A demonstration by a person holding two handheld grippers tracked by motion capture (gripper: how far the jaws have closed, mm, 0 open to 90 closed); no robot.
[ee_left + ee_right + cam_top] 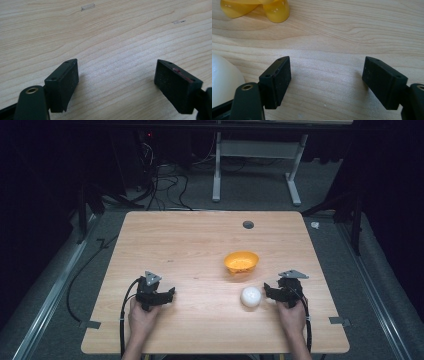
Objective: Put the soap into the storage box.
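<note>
An orange bowl (241, 262) sits right of the middle of the wooden table (200, 245). A white ball-shaped object (250, 297) lies just in front of it. My right gripper (267, 291) rests on the table right beside the white object, open, with only bare wood between its jaws (325, 80). In the right gripper view the white object (224, 80) bulges at the left edge and the orange bowl (254, 8) shows at the top left. My left gripper (172, 293) lies at the front left, open over bare wood (115, 81).
A dark round hole (248, 224) marks the table's far side. Bits of tape (90, 324) stick out at the front corners. Beyond the table stand a white desk frame (255, 165) and tangled cables (160, 180) on the grey floor.
</note>
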